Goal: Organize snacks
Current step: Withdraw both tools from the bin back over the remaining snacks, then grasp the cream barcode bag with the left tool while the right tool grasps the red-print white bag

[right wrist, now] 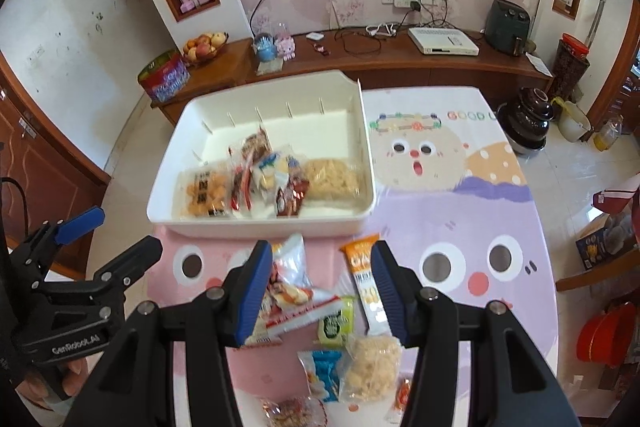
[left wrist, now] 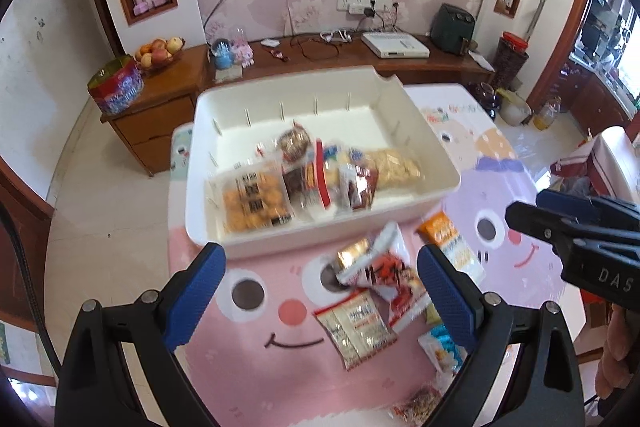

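Just in front of the white bin [right wrist: 362, 151], loose snack packets are waiting on the cartoon tablecloth [right wrist: 460, 211] while both grippers are hovering over them, empty.

Nearest that bin's front wall, an orange-topped snack stick [right wrist: 366, 281] is lying with its long axis running away from the bin toward the camera, just inside the right-hand finger of the right gripper [right wrist: 320, 293], which looks the nearer of the two. A red-and-white packet [right wrist: 292, 297] is lying beside its other finger. Its jaws are standing about half open and pressing on nothing. Further along the bin's front, the left gripper [left wrist: 320, 291] is spreading wide over the same heap, gripping nothing. Inside the bin, several packets are already sitting in a row.
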A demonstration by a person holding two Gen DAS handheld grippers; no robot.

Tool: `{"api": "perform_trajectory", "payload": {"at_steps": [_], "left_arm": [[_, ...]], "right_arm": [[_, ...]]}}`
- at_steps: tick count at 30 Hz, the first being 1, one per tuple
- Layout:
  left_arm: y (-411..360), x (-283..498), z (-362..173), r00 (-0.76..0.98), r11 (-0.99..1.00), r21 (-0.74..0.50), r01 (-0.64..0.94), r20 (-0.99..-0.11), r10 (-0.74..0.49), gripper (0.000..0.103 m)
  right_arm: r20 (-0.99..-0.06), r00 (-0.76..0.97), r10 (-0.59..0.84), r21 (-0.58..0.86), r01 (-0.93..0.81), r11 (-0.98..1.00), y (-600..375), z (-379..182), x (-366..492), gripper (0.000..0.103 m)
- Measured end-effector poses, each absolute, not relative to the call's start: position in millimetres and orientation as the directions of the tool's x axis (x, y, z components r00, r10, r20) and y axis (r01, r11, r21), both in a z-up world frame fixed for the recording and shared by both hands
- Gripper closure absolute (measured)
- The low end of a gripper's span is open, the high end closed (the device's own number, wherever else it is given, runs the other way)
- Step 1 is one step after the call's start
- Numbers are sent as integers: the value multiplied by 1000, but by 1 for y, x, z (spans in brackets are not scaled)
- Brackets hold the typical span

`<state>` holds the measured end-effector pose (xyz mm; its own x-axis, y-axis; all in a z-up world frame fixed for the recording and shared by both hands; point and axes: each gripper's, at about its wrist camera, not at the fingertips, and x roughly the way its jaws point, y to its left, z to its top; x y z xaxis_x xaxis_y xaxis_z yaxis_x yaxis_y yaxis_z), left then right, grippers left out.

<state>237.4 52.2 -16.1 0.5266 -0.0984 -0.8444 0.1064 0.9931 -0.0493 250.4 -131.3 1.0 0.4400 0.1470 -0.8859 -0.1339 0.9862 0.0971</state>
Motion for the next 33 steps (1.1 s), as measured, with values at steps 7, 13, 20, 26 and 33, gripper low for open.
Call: {"api": "perform_trajectory", "payload": {"at_steps": [7, 13, 20, 26, 33], "left_arm": [[53, 224, -73, 436, 996, -57, 61, -897, -78, 7], [65, 221, -115, 379, 999, -48, -14, -925, -39, 7], [80, 226, -144, 322, 994, -61, -94, -946, -28, 7], [78, 231, -160, 292, 994, -47, -97, -956, -17, 7], [65, 242, -175, 254, 993, -83, -86, -965, -58, 7]], "right_arm": [[-917, 368, 155, 92, -184, 979, -117, -39, 244, 51], [-946, 285, 157, 86, -246, 966, -92, -82, 249, 51], [-969, 212, 129, 59, -310, 949, -69, -124, 265, 51], [-982, 155, 104, 40, -368, 929, -62, -150, 270, 51], [-980, 141, 140, 86, -333, 939, -84, -154, 272, 68]]}}
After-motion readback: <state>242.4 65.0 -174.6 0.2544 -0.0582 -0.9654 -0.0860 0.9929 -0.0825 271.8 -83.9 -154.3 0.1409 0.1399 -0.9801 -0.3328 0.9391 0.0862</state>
